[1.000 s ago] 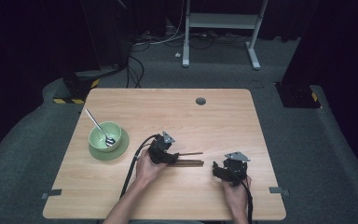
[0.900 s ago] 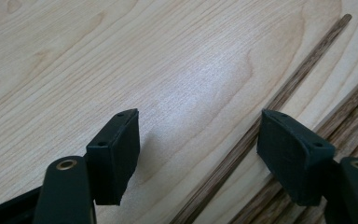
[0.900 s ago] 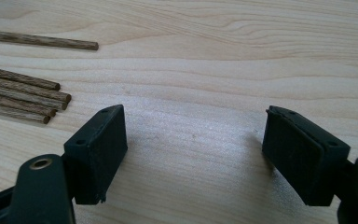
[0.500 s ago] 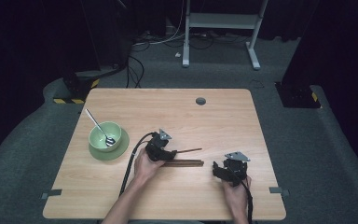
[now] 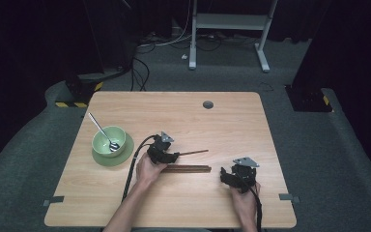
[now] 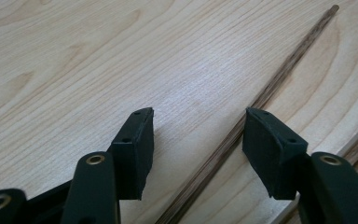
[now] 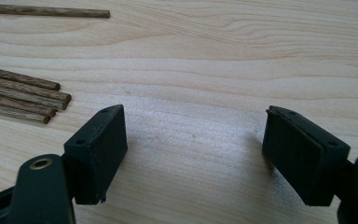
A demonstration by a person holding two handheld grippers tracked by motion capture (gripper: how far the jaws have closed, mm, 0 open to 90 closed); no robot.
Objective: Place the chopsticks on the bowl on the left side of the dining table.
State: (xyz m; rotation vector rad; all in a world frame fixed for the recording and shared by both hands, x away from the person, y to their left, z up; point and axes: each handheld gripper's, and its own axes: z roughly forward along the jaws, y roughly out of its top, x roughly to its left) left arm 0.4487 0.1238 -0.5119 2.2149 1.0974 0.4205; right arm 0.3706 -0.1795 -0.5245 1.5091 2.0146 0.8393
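Two bare forearms, each hand carrying a black two-jaw gripper.

The left gripper [image 5: 163, 151] and right gripper [image 5: 239, 174] are black and blocky, each topped by a grey three-cornered plate, and a black cable trails back from each along the arm. No sleeves show on the forearms. Up close, the jaws are matt black with flat rectangular pads [image 6: 137, 151], small screw holes and brass-coloured rivets at the joints.

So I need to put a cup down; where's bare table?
Bare: the table's far half around the hole, and its right edge past the right gripper. Crowded: bowl, left gripper and sticks mid-table.
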